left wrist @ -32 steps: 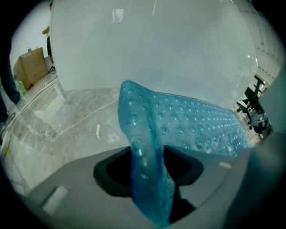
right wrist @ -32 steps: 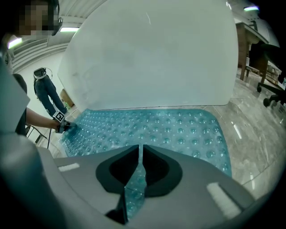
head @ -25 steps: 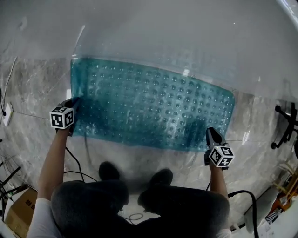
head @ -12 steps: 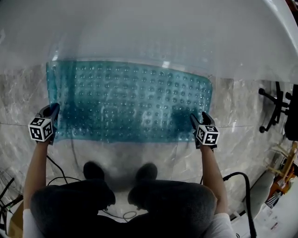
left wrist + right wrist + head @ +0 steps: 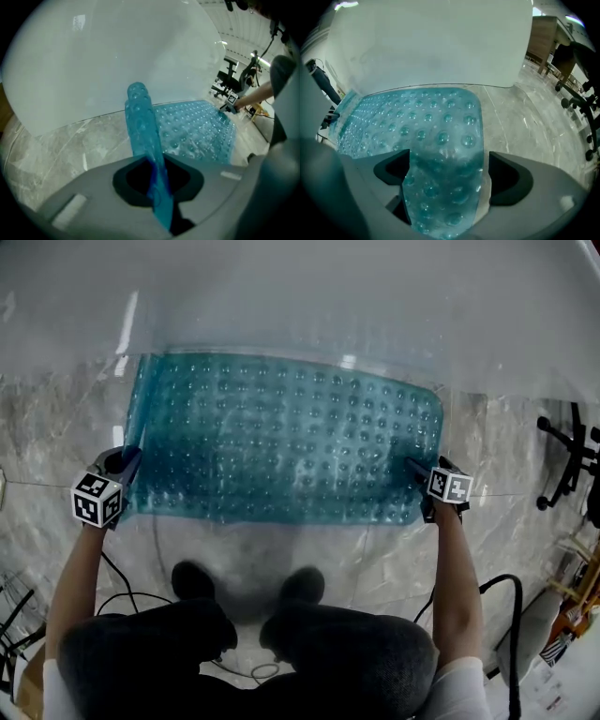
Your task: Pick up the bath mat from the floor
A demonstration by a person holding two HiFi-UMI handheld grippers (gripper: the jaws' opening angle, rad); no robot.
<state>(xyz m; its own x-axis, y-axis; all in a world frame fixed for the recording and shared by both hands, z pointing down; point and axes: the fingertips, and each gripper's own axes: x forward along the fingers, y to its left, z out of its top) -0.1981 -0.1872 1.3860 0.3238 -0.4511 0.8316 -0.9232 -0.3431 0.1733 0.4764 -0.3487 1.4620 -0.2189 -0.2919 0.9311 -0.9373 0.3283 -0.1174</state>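
**Inspector:** What is recorded of the setting?

**Assessor:** A grey marble floor (image 5: 56,427) is noted. It is bordered on the far side by a white curved surface (image 5: 300,306).

**Inspector:** And the position of the bath mat?

**Assessor:** The teal, bubble-studded bath mat (image 5: 281,437) is found spread out over the floor, its far edge against the white surface. Its left edge is raised and stands upright.

**Inspector:** How is it held?

**Assessor:** The left hand-held gripper (image 5: 127,460) is clamped on that raised left edge, which is pinched between nearly closed jaws. The right hand-held gripper (image 5: 417,470) is observed at the mat's right edge, near its front corner. Its jaws have just been opening and stand wide apart. The mat lies between them, not pinched.
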